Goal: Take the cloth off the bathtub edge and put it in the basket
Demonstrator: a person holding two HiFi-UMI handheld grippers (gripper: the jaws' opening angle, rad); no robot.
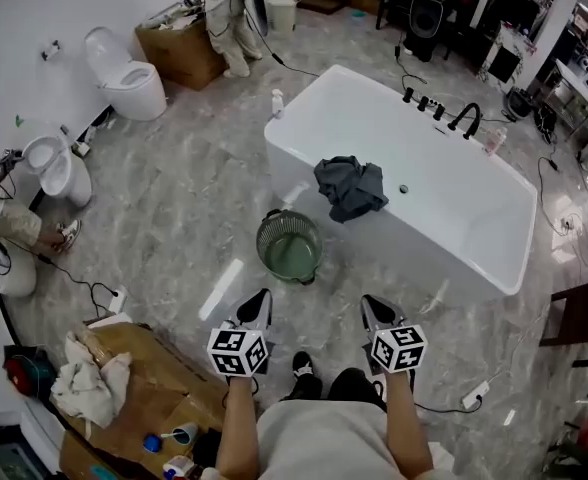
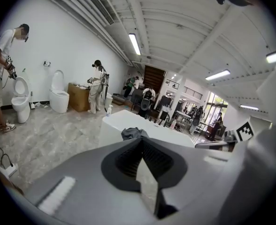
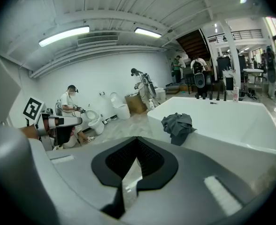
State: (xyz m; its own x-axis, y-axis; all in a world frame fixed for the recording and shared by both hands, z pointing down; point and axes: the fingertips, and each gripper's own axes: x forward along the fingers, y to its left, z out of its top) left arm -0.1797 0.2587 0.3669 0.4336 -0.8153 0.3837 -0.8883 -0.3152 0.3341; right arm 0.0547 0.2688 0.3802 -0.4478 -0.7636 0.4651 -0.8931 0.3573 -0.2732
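Note:
A dark grey cloth [image 1: 351, 186] hangs crumpled over the near edge of the white bathtub [image 1: 304, 158]. On the floor just in front of it stands a round green mesh basket [image 1: 289, 246], with nothing in it that I can see. My left gripper [image 1: 262, 296] and right gripper [image 1: 371, 303] are held low and close to my body, short of the basket, both shut and holding nothing. The left gripper view looks past its gripper [image 2: 141, 142] at the cloth [image 2: 131, 133]. In the right gripper view the cloth [image 3: 178, 124] lies ahead of that gripper [image 3: 137, 140], to its right.
A black faucet [image 1: 454, 116] stands on the tub's far rim and a bottle [image 1: 277, 103] on its left corner. Toilets [image 1: 129, 73], a cardboard box [image 1: 179, 53] and a person [image 1: 232, 18] are at the back left. A wooden bench with rags [image 1: 124, 378] is near my left; cables cross the floor.

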